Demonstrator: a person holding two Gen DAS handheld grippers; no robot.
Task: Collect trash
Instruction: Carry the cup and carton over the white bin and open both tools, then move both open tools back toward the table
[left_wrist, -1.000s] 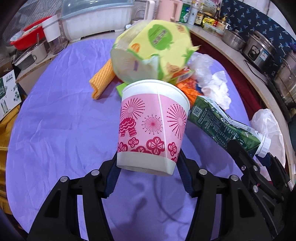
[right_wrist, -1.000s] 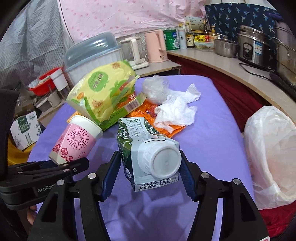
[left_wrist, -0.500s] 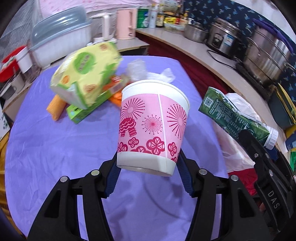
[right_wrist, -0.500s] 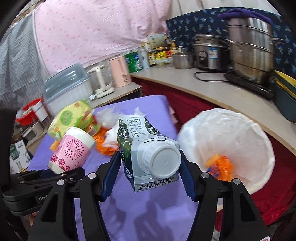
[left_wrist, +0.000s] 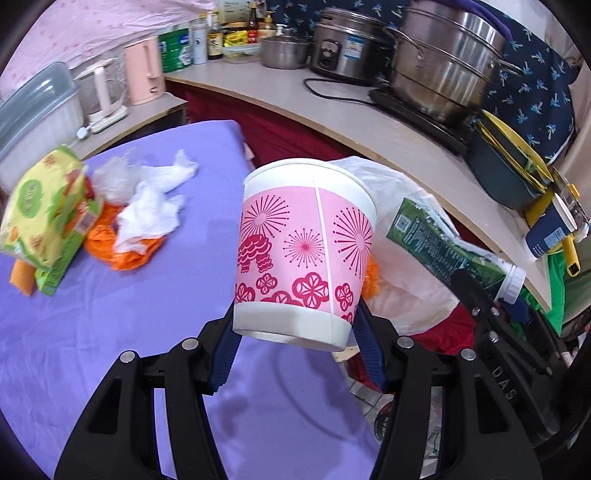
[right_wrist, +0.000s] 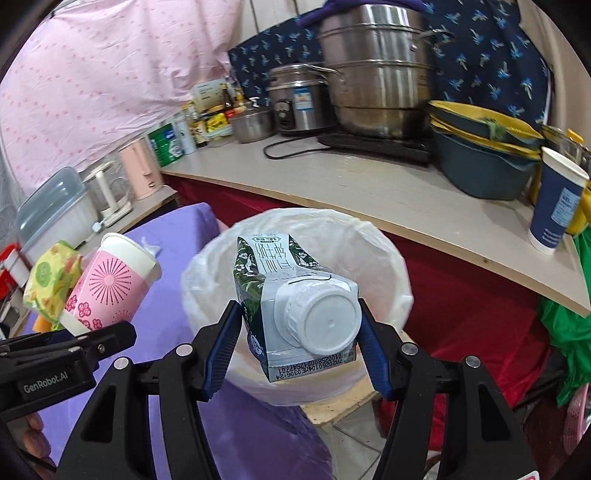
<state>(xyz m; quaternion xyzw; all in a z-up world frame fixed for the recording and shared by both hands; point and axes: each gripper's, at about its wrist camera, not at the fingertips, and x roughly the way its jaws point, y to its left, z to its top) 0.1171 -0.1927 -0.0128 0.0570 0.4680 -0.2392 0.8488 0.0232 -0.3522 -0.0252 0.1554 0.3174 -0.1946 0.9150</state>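
Observation:
My left gripper (left_wrist: 295, 343) is shut on a pink patterned paper cup (left_wrist: 303, 247), held over the right edge of the purple table (left_wrist: 74, 332). My right gripper (right_wrist: 299, 347) is shut on a green milk carton (right_wrist: 291, 306) with a white cap, held over the open white-lined trash bin (right_wrist: 376, 258). The cup also shows in the right wrist view (right_wrist: 107, 284), and the carton in the left wrist view (left_wrist: 443, 247). The bin (left_wrist: 406, 206) lies just behind the cup.
On the table lie a yellow-green snack bag (left_wrist: 40, 210), white tissues (left_wrist: 151, 210), an orange wrapper (left_wrist: 125, 254) and a clear plastic wad (left_wrist: 114, 177). A counter (right_wrist: 369, 192) with steel pots (right_wrist: 373, 62), basins and a blue cup (right_wrist: 557, 203) runs behind the bin.
Both grippers have swung right, away from the trash pile toward the bin. The carton now hangs over the bin opening and the cup is at the table's right edge.

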